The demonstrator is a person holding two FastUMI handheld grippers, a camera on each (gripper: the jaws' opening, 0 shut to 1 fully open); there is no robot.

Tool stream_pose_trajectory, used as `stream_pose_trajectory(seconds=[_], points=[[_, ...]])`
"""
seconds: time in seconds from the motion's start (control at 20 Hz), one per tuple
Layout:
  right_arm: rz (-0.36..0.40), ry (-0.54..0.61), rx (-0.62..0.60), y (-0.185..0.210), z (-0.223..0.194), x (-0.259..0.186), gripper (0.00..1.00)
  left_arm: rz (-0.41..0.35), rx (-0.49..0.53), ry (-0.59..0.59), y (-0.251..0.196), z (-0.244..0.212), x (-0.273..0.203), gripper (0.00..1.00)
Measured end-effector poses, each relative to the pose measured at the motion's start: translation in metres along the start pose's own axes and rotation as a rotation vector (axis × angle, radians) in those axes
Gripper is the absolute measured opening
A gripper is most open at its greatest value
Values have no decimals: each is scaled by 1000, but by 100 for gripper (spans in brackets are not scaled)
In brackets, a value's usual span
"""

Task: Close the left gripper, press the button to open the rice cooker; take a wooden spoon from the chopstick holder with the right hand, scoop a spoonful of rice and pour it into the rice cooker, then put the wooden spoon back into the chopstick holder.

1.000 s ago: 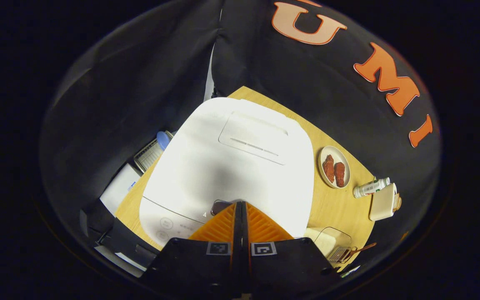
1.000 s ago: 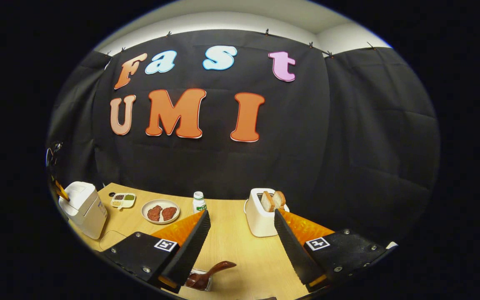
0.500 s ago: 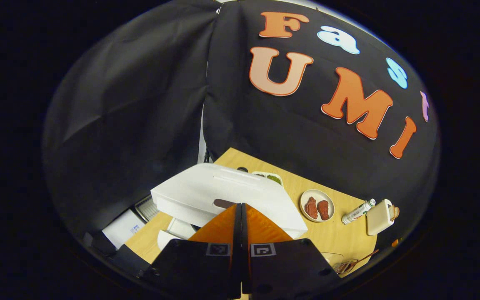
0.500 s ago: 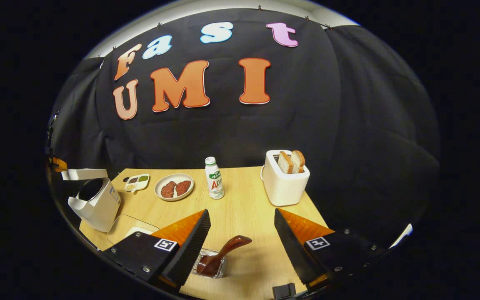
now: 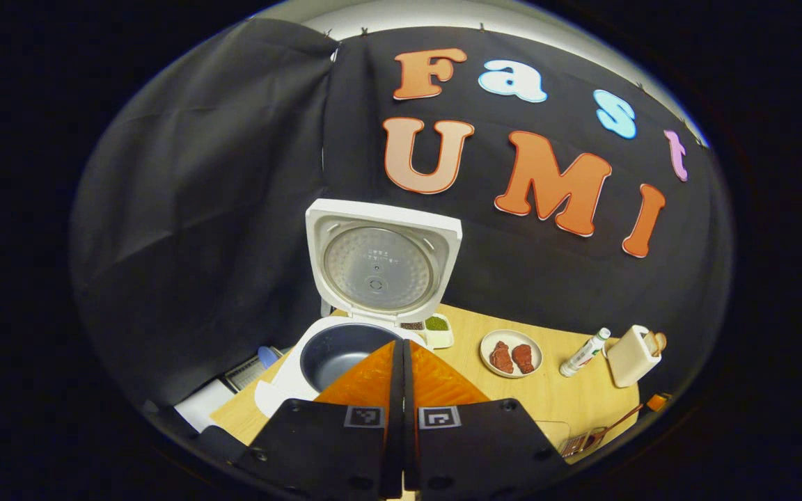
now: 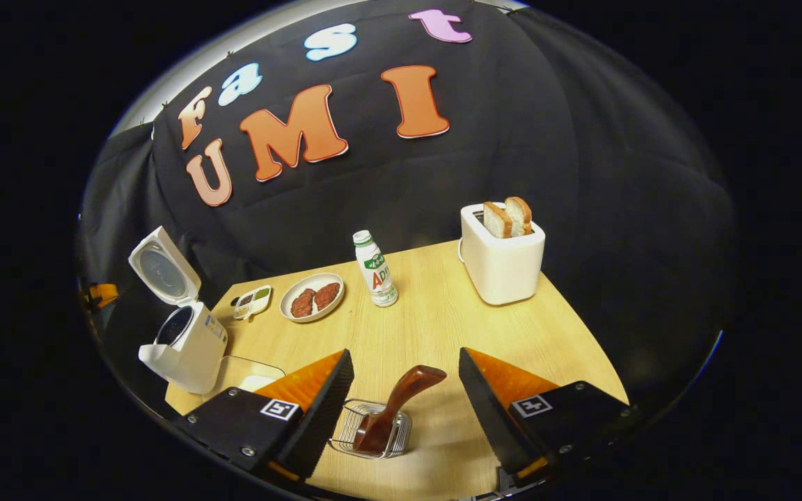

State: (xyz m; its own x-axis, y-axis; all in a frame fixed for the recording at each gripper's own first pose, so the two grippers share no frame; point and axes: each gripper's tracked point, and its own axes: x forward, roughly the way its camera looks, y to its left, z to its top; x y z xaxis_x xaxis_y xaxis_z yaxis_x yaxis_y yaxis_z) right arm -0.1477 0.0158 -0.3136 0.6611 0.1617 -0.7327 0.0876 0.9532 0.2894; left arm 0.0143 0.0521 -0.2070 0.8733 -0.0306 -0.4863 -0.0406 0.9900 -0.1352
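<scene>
The rice cooker (image 5: pixel 345 348) stands open at the table's (image 6: pixel 429 327) left end, lid upright. The left gripper (image 5: pixel 401 369) hovers before it, jaws pressed together, empty. The right gripper (image 6: pixel 404 390) has wide jaws flanking the wooden spoon (image 6: pixel 401 403), which stands in the chopstick holder (image 6: pixel 372 437), untouched.

The left gripper (image 5: pixel 402 346) has its two fingers pressed flat together, pointing at the white rice cooker (image 5: pixel 317 358). The cooker's lid (image 5: pixel 380 261) stands upright, showing the dark inner pot (image 5: pixel 335 348). To the right on the wooden table (image 5: pixel 568 396) sit a plate of red meat (image 5: pixel 510 353), a bottle (image 5: pixel 584 353) and a toaster (image 5: pixel 632 355).
</scene>
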Motion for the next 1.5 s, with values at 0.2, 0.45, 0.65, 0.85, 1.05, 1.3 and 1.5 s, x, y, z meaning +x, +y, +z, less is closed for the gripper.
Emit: stream_pose_trajectory(seconds=[0.2,0.45,0.65,0.85,1.05,1.3,1.5], points=[[44,75,139,-4,-25,20,93,-31,34,-43,-29,-3,-19,4],[102,135,284,1,-42,41,84,-40,35,-84,-55,-6,-42,7],[166,189,350,8,-59,48,76,-44,50,-69,-73,-21,-56,25],[201,216,415,10,-65,58,65,26,87,-27,-77,-41,-63,62],[228,190,444,15,-60,61,47,49,116,-3,-85,-47,-70,65],[175,122,487,19,-57,45,27,-8,123,-23,-93,-38,-44,63],[93,-28,482,25,-35,24,22,-106,190,-45,-87,-30,-22,63]])
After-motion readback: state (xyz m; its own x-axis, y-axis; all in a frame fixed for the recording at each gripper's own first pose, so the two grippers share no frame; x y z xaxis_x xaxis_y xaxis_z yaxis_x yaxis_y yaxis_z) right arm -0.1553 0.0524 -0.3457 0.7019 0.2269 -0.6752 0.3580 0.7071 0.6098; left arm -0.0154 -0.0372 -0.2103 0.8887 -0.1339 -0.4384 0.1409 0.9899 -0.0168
